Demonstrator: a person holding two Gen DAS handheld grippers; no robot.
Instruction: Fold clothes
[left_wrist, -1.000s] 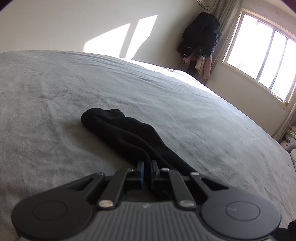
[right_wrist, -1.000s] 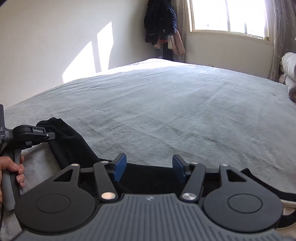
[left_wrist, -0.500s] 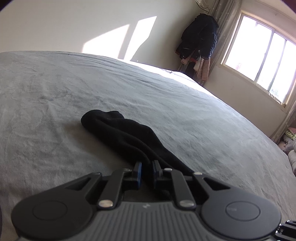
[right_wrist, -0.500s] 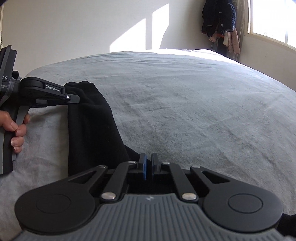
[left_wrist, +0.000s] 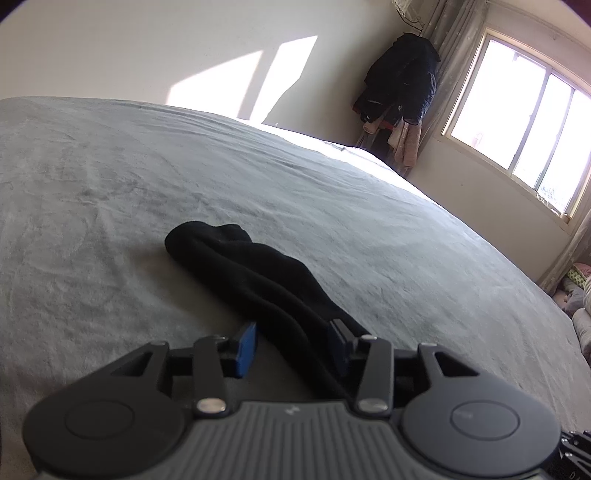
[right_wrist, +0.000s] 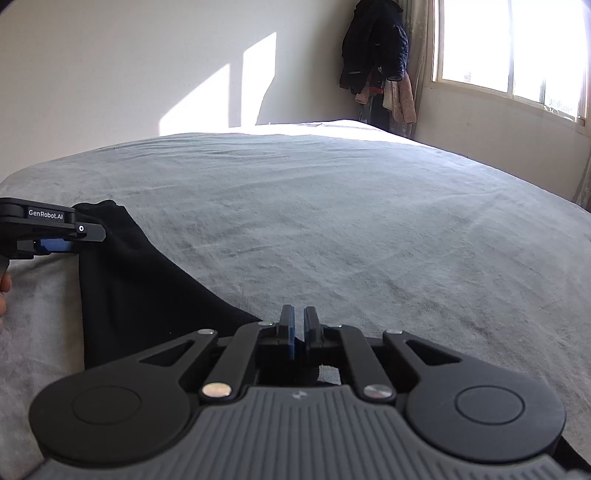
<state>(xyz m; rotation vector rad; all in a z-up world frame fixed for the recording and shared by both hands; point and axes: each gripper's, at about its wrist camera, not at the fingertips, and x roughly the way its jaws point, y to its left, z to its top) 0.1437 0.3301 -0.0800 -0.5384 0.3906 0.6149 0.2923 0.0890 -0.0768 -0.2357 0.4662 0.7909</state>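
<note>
A black garment (left_wrist: 258, 273) lies in a long narrow fold on the grey bed cover (left_wrist: 110, 192). Its near end runs between the fingers of my left gripper (left_wrist: 291, 345). Those jaws are opening: the blue left pad (left_wrist: 245, 347) stands clear of the cloth, which lies closer to the right finger. In the right wrist view the garment (right_wrist: 140, 295) spreads wider toward me. My right gripper (right_wrist: 299, 328) sits at its near edge, its jaws opening by a narrow slit. Cloth lies under its fingers; none shows pinched. The left gripper (right_wrist: 88, 236) shows at the far left, over the garment.
A person's hand (right_wrist: 3, 291) holds the left gripper's handle. Dark coats (right_wrist: 373, 48) hang in the far corner beside a bright window (right_wrist: 509, 44). Bundled bedding (left_wrist: 580, 295) lies past the bed's right side. Grey cover stretches beyond the garment.
My left gripper's jaws, shut on the garment a second ago, have spread apart. My right gripper's jaws went from wide to fully shut, then parted a little; that gripper shifted down.
</note>
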